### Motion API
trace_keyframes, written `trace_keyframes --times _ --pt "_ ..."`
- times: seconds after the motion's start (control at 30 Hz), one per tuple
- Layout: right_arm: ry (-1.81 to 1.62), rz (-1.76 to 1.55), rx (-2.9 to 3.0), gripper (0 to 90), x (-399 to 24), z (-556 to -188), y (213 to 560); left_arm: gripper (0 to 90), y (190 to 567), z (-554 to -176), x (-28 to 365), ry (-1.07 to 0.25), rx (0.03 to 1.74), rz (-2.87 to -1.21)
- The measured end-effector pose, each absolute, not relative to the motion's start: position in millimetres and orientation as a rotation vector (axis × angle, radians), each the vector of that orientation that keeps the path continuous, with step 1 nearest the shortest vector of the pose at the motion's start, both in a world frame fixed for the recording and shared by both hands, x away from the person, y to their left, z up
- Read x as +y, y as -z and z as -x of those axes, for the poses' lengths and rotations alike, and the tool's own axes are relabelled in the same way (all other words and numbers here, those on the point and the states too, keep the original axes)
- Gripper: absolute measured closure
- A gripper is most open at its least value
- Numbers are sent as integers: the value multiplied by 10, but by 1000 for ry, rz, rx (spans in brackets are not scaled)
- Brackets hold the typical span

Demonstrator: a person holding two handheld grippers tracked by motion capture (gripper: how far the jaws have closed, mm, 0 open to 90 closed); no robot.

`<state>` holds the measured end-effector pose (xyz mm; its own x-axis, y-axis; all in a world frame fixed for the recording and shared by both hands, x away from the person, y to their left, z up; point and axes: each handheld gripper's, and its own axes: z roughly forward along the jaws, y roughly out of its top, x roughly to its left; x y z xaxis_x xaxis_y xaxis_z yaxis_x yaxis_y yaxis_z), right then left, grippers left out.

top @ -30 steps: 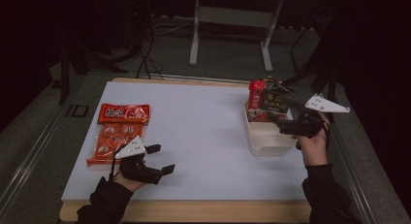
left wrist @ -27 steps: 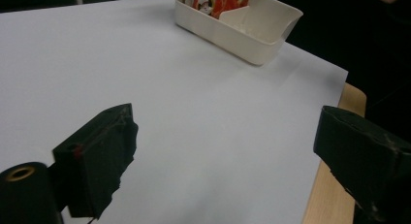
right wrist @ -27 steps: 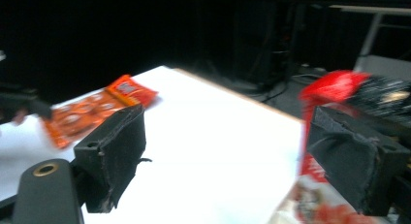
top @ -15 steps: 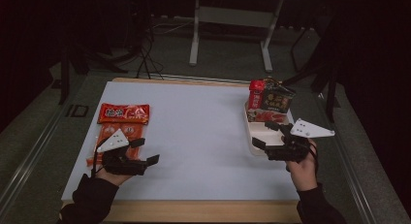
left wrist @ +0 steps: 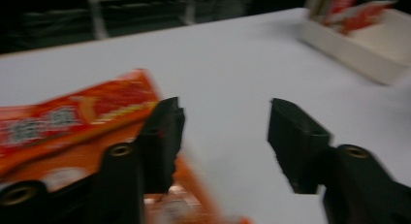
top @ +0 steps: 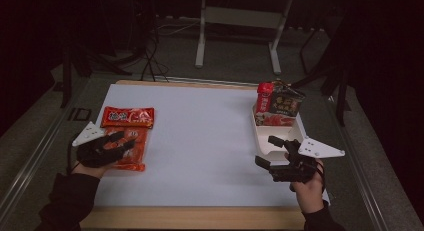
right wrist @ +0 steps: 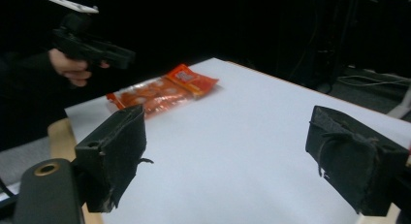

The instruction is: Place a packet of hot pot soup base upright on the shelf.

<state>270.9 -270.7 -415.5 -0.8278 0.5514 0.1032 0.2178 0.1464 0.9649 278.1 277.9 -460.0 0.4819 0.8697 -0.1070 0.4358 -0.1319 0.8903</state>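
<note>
A: We log the clear orange snack packet (top: 126,150) first. It lies flat near the left edge of the white table (top: 200,141), long axis running away from us, its far end touching a second orange packet (top: 128,117) that lies crosswise.

B: Our left gripper (top: 120,141) sits right over the near packet. In the left gripper view one black jaw stands over the wrapper (left wrist: 72,136), the other over bare table. The jaws have just been closing, yet we see a gap between them and no pinch on the film. So: partly open, holding nothing.

A: The packet's right edge runs into the gap, so we judge the grip must come across the short width.

B: Our right gripper (top: 274,153) is well apart, just beside the white tray (top: 260,143) with upright packets (top: 280,102) at its far end. Jaws wide, empty. Left hand is plainly nearer.
</note>
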Motion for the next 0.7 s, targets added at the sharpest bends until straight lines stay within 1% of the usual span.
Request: trace_keyframes --times 0.07,0.1,0.13,0.23,0.3,0.37,0.5,0.53,0.7 --pt "-1763 -760 2149 145 -2686 -2678 4177 595 4594 -2831 2888 -580 1156 -1749" --pt "-1765 -758 2153 146 -2671 -2665 4192 669 4597 -2854 2939 -595 1170 -1753" --pt "-1758 -751 2160 147 -2654 -2659 4205 722 4603 -2875 2985 -615 1187 -1758" --pt "-1756 -734 2171 148 -2626 -2658 4236 828 4653 -2934 3113 -631 1243 -1740" --pt "-1762 -729 2172 148 -2622 -2666 4249 880 4707 -2971 3163 -628 1264 -1743" --pt "-1753 -726 2173 148 -2621 -2670 4255 886 4772 -3015 3208 -611 1296 -1743" --pt "-1761 -723 2176 147 -2629 -2673 4258 900 4880 -3082 3269 -622 1347 -1736" --pt "-1759 -717 2175 147 -2631 -2672 4256 900 4955 -3131 3291 -656 1379 -1767" --pt "-1752 -717 2176 147 -2643 -2672 4256 900 5086 -3239 3333 -668 1434 -1819"
